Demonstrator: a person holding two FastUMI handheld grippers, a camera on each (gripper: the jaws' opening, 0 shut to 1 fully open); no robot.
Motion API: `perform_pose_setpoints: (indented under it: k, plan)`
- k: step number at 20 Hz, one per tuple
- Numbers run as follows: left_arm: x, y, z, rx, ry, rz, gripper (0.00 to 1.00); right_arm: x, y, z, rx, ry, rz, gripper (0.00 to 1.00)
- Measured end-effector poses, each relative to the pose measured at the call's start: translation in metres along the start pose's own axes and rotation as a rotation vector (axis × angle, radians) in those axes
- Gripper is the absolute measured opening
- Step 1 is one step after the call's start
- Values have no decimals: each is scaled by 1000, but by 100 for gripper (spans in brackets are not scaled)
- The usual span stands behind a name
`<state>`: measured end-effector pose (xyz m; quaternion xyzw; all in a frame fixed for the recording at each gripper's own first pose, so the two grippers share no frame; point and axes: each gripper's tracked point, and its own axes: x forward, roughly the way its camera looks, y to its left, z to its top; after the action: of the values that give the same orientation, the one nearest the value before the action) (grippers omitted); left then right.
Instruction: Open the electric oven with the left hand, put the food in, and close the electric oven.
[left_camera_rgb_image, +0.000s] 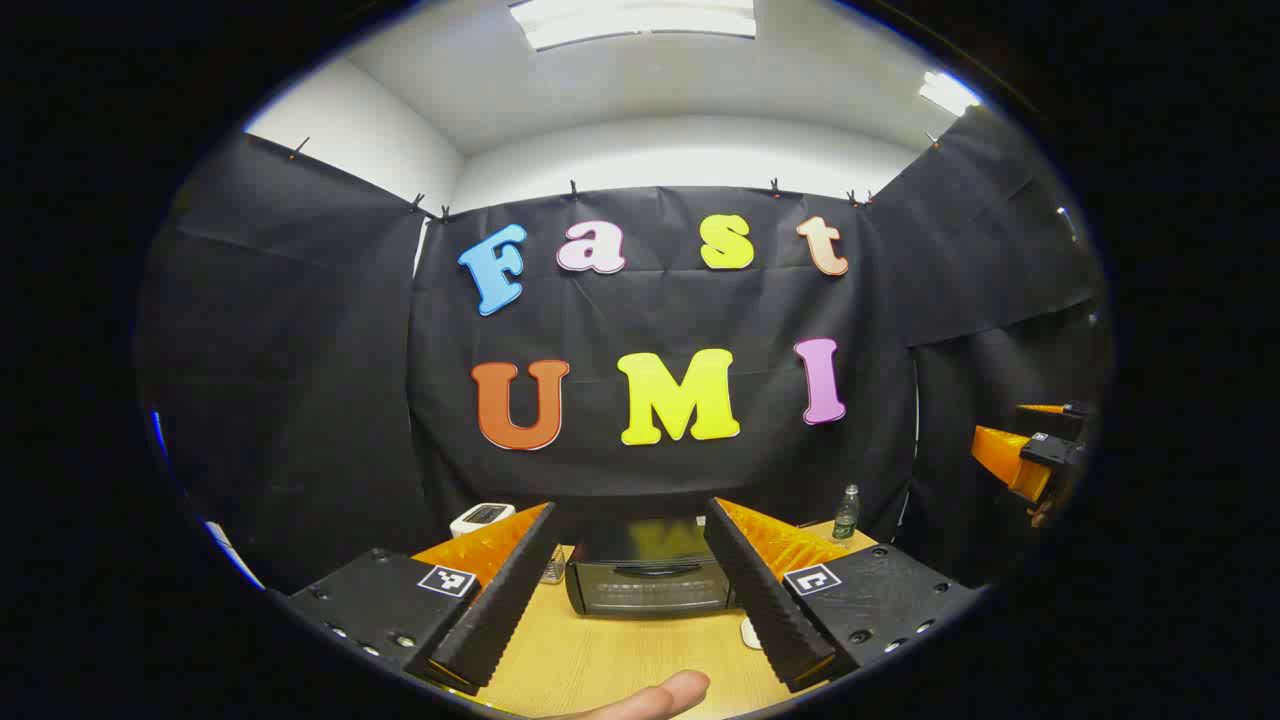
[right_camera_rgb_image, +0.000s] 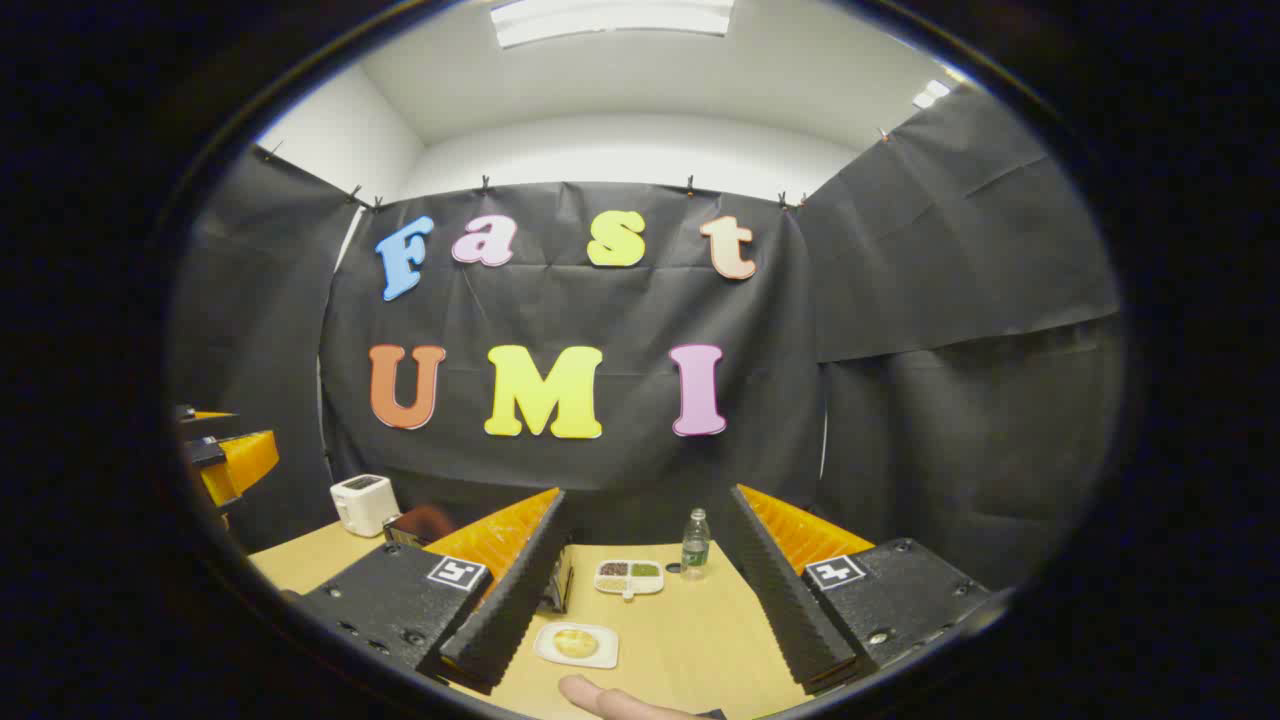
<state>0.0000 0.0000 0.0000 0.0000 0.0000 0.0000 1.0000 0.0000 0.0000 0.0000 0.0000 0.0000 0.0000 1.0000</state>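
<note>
Left gripper (left_camera_rgb_image: 632, 590) held level above the table (left_camera_rgb_image: 610, 655), fingers spread wide and empty, aimed at the closed oven (left_camera_rgb_image: 645, 580) straight ahead. Right gripper (right_camera_rgb_image: 640, 600) likewise agape, holding nothing, raised over the plate of food (right_camera_rgb_image: 576, 644).

Black cloth booth walls (left_camera_rgb_image: 300, 380) hung clipped along the top edge. White plaster wall (left_camera_rgb_image: 680, 150) and white ceiling (right_camera_rgb_image: 620, 80) rose above. Rectangular ceiling light panels (left_camera_rgb_image: 632, 18) were lit. Light wooden desk (right_camera_rgb_image: 700, 640) stood below.
</note>
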Motion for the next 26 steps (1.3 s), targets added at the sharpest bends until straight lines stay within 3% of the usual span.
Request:
perform_pose_setpoints:
  k: [2,13,19,26]
  plan:
    - [-1,-6,-1,-8,0,-28,96,2,2,-5,-6,8,14,97]
    - [14,2,-3,30,-9,9,96,3,-1,-2,-20,-4,20,97]
    - [51,-6,-37,45,60,9,96,7,-12,-6,-1,-12,13,96]
    - [124,-10,-109,11,216,-22,96,9,-19,-17,19,-19,28,97]
